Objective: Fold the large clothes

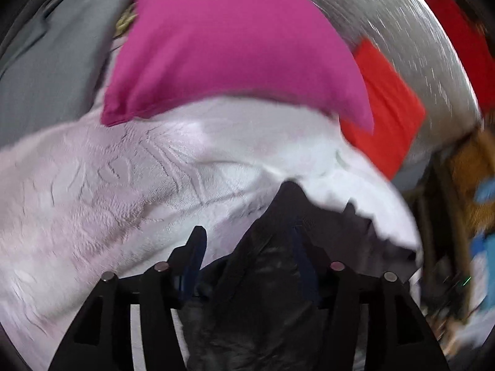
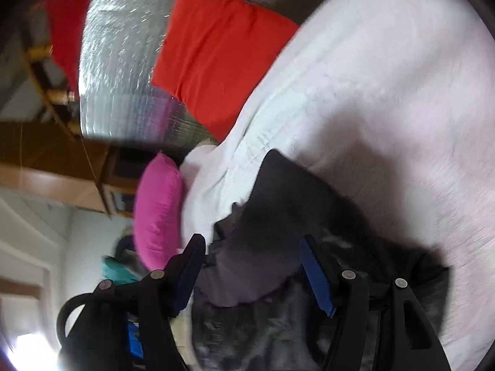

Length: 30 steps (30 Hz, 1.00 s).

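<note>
Left gripper (image 1: 250, 247) with black fingers spread, dark charcoal garment of soft crumpled cloth (image 1: 272, 278) bunched between them and covering the right finger, pads not visibly pressing; right gripper (image 2: 253, 266) likewise parted, blue-padded fingers (image 2: 315, 275) either side of the same dark cloth (image 2: 278, 232), no squeeze evident; garment heaped on a pale pink-white textured bedspread (image 1: 108, 191); beyond it, magenta rectangular fabric pillow (image 1: 235, 46) resting on the bedspread; just beside that, red-orange fabric pillow (image 2: 216, 52) against a shiny silver wall covering (image 2: 117, 61); brown wooden furniture (image 2: 46, 167) off to one side, blurred.
</note>
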Each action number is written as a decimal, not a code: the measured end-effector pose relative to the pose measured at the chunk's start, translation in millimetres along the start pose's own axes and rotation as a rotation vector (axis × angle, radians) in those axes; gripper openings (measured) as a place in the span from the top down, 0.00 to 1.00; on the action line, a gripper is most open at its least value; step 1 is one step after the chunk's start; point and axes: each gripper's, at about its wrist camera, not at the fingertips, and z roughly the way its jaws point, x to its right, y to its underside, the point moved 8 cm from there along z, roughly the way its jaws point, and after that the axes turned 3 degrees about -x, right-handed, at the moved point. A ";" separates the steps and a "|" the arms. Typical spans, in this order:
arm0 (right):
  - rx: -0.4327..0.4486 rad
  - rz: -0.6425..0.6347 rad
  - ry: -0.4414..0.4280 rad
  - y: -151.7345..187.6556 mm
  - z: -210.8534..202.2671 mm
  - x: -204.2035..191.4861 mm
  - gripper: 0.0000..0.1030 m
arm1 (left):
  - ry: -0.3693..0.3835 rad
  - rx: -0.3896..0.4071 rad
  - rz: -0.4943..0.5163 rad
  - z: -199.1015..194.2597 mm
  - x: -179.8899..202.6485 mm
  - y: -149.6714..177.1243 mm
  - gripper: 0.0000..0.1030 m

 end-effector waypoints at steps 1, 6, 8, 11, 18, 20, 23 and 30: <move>0.005 -0.065 0.066 0.6 -1.1 0.1 0.35 | -0.015 -0.019 0.040 6.9 1.7 4.2 0.42; -0.003 -0.317 0.293 3.2 14.7 -3.7 0.33 | -0.040 -0.086 0.128 33.0 5.6 10.6 0.42; 0.003 -0.402 0.381 1.9 22.3 -2.7 0.34 | -0.053 -0.093 0.172 38.6 11.1 12.9 0.42; -0.031 -0.428 0.403 1.1 32.2 8.1 0.34 | -0.057 -0.118 0.243 48.0 22.8 15.0 0.42; -0.065 -0.451 0.411 -0.3 39.2 18.1 0.69 | -0.074 -0.149 0.303 61.5 31.0 13.3 0.42; -0.077 -0.453 0.412 1.1 39.9 18.5 0.75 | -0.086 -0.149 0.317 64.1 33.1 13.5 0.46; -0.068 -0.483 0.437 1.3 35.7 11.8 0.79 | -0.118 -0.142 0.335 67.3 37.2 13.8 0.63; 0.050 -0.410 0.503 -12.8 18.5 20.7 0.82 | -0.193 -0.093 0.292 74.0 32.4 10.5 0.82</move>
